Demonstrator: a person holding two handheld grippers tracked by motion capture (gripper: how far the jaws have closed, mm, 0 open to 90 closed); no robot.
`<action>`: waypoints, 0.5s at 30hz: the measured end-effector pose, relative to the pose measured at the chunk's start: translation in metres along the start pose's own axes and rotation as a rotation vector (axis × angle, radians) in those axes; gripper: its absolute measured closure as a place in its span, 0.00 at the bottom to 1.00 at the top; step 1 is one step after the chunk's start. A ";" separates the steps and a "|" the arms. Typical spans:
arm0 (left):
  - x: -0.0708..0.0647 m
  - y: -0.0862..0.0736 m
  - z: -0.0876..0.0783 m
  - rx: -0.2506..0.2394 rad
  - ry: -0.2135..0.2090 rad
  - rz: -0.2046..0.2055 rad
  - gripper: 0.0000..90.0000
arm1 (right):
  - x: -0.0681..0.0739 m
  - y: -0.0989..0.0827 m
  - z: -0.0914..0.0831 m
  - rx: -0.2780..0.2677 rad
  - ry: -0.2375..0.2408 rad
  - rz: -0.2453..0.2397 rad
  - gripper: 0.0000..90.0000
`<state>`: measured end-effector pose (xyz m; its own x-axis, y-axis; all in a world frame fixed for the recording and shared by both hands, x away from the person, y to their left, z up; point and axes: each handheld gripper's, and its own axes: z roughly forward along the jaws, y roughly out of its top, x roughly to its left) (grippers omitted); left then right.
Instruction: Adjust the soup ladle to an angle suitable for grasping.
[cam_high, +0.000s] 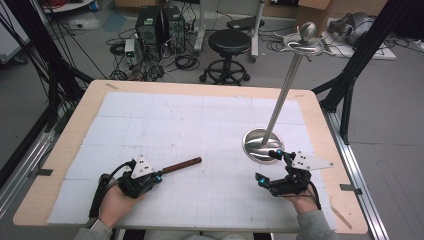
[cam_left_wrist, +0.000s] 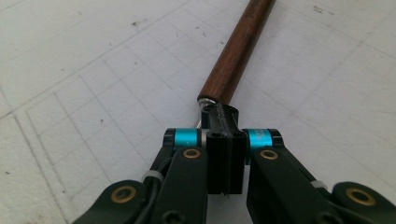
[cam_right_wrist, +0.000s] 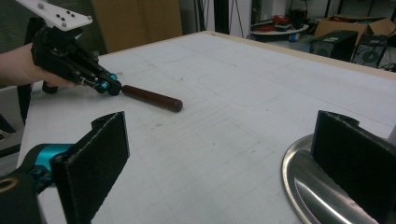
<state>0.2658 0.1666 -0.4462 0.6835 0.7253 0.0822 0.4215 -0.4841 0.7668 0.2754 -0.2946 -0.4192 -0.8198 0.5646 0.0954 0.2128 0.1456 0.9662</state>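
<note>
A dark brown wooden rod (cam_high: 182, 164) lies on the white gridded mat (cam_high: 200, 125), pointing right and slightly away from me. My left gripper (cam_high: 159, 176) is shut on its near, metal-tipped end; in the left gripper view the jaws (cam_left_wrist: 225, 140) pinch that end and the rod (cam_left_wrist: 236, 56) runs away from them. A metal stand with a round base (cam_high: 257, 145) and a tall tilted pole (cam_high: 287, 85) is at the right. My right gripper (cam_high: 268, 165) is open beside the base, nothing between its pads (cam_right_wrist: 93, 158). The right gripper view shows the rod (cam_right_wrist: 152, 98), left gripper (cam_right_wrist: 109, 87) and base (cam_right_wrist: 303, 186).
The mat covers most of a wooden table (cam_high: 70, 150) with bare edges all round. Beyond the far edge, on the floor, are a black stool (cam_high: 229, 45), computer towers (cam_high: 160, 25) and loose cables. Black frame posts (cam_high: 360, 55) rise at both sides.
</note>
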 end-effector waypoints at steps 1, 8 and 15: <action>0.000 0.000 0.001 -0.001 0.006 -0.001 1.00 | 0.000 0.000 0.000 0.001 0.000 0.001 0.04; -0.001 0.003 0.005 -0.005 0.068 -0.027 1.00 | 0.000 0.000 0.000 0.005 0.001 0.000 0.04; 0.001 0.004 0.007 -0.008 0.090 -0.037 0.99 | 0.000 0.000 0.000 0.002 0.003 0.002 0.04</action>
<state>0.2723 0.1616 -0.4480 0.6112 0.7837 0.1106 0.4400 -0.4526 0.7756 0.2751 -0.2945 -0.4192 -0.8207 0.5628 0.0981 0.2155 0.1460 0.9655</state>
